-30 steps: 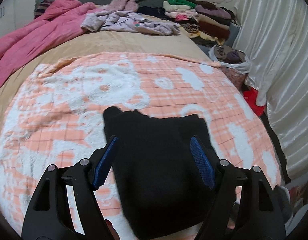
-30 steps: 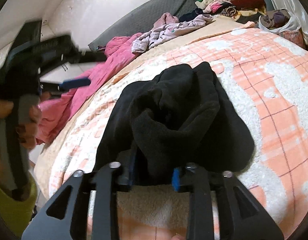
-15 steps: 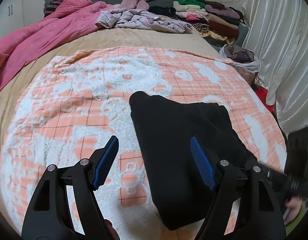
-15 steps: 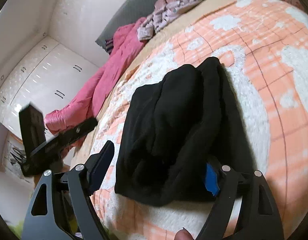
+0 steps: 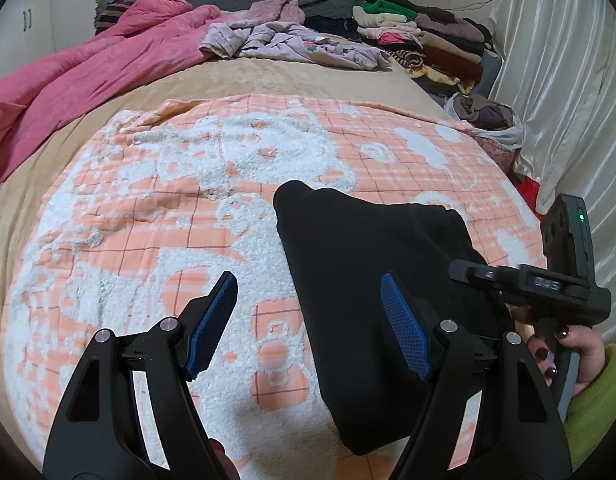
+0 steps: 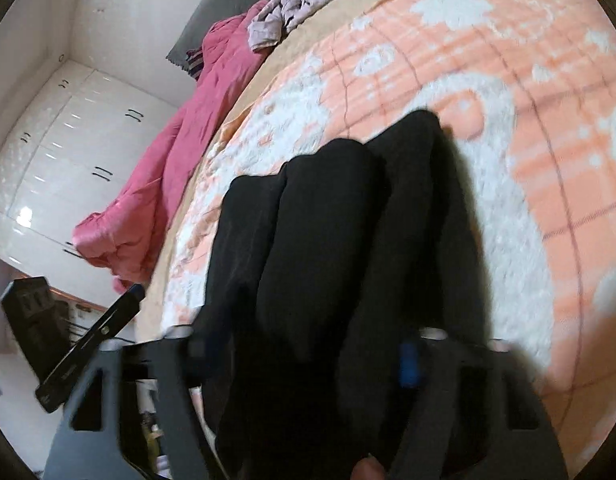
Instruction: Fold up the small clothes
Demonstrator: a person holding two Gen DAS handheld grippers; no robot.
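A folded black garment [image 5: 371, 276] lies on the orange and white blanket [image 5: 156, 216] on the bed. My left gripper [image 5: 308, 320] is open and empty, low over the blanket at the garment's left edge; its right pad [image 5: 405, 336] is above the black cloth. My right gripper [image 6: 304, 356] is blurred; its jaws stand wide apart around the near end of the black garment [image 6: 347, 240], which fills the gap between them. The right gripper also shows in the left wrist view [image 5: 523, 280], at the garment's right side.
A pink quilt [image 5: 80, 76] and a pile of lilac clothes [image 5: 292, 40] lie at the far side of the bed. Stacked folded clothes [image 5: 419, 36] sit at the back right. A white curtain [image 5: 563, 92] hangs on the right. White wardrobes [image 6: 68, 152] stand beyond the bed.
My right gripper has let go of the black garment: it was shut on it, then opened wide, and has dropped lower around it. My left gripper has shifted left, so the garment sits more to the right.
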